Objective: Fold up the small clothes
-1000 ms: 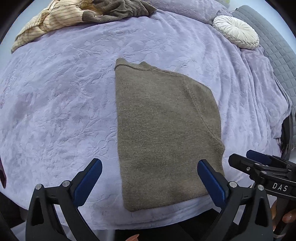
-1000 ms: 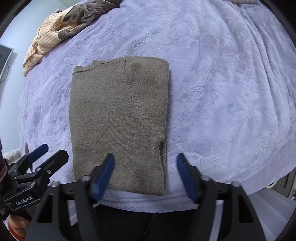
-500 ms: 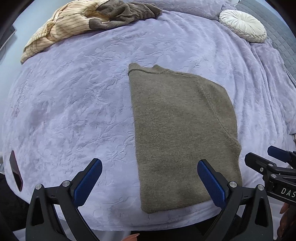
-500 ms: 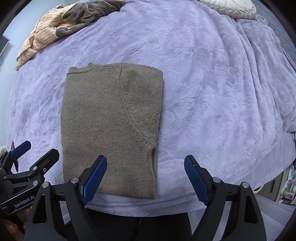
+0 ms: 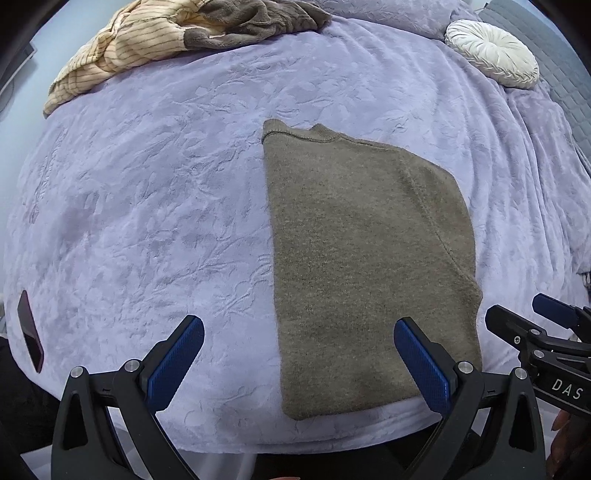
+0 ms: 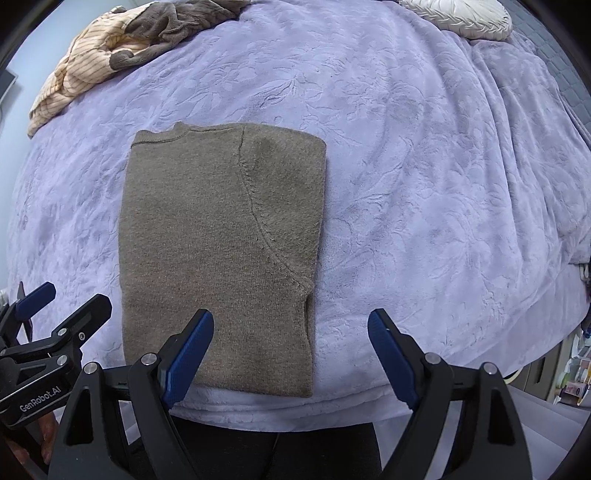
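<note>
Lay flat near the front edge of the bed (image 5: 147,206), a brown sweater (image 5: 362,258), already folded into a long narrow rectangle with the sleeves tucked under, neckline toward the far side and hem nearly at the front edge, probably so that both claws could reach the hem without leaning. Hovered above that front edge, the left claw (image 5: 299,363), spread wide and holding nothing, one blue pad over bare blanket and the other over the sweater's near right part. Hung beside it, the right claw (image 6: 291,356), likewise wide and empty, left pad over the sweater's near right corner, right pad over plain blanket. Judged from this: lengthwise fold done, a crosswise fold from hem toward neckline likely left, hence both claws poised at the hem end. Left heaped at the far left corner of the bed, a striped garment (image 5: 118,51) and a grey garment (image 5: 255,18), seemingly awaiting their turn. Set at the far right corner, a round white cushion (image 5: 493,53), well apart from the work.
</note>
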